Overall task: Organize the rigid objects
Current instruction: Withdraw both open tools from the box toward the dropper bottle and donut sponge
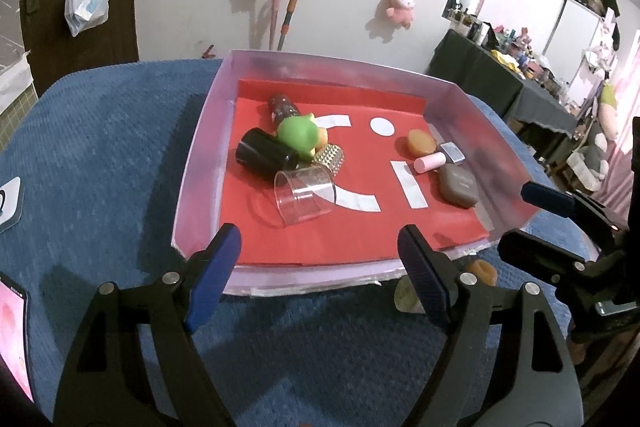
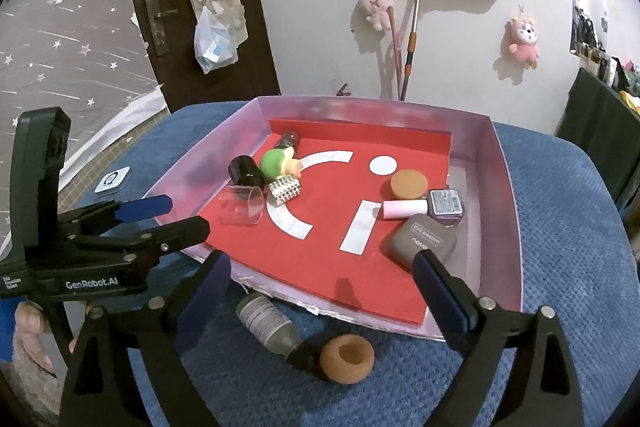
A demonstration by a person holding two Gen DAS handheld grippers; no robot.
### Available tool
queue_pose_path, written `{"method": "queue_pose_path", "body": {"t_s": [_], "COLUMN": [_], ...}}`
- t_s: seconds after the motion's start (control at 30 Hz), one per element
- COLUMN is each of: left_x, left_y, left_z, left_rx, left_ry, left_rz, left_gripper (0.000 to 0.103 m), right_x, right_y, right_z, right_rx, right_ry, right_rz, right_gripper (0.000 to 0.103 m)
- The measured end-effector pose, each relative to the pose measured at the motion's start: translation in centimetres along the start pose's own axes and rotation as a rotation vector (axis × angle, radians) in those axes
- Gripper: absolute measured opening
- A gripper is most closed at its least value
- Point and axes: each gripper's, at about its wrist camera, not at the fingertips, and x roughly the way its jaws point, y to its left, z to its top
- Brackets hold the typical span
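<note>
both jaws spread, empty; bottle (image 2: 269, 323) before tray (image 2: 502, 227) partly hidden by left gripper (image 1: 320, 267).

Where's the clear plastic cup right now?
The clear plastic cup lies on its side in the tray's left half, on the red liner, just in front of the black jar and the studded silver piece.

Even, fairly bright indoor light falls from above, throwing soft shadows beside the objects in the tray (image 1: 472, 115), while strong fisheye bending curves both views toward dark vignetted corners and the far room looks slightly soft.
</note>
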Motion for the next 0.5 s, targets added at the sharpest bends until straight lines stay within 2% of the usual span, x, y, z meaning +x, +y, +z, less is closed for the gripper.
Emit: {"method": "queue_pose_path", "body": {"t_s": [0.2,0.5], "left_x": [-0.3,-0.1], "left_y": [-0.1,-0.9], "left_z": [-0.7,-1.8], "left_rx": [-0.007,0.006], "left_ry": [0.016,0.036], "left_rz": [-0.01,-0.008], "left_gripper": [0.08,0.08], "right_x": [-0.8,-2.3], "right_y": [0.2,-0.4], "right_z": [-0.8,-2.1], "right_rx": [-0.009,0.013], "right_ry": [-0.001,-0.006], "right_rz": [0.0,0.007], "right_gripper": [0.102,0.102]}}
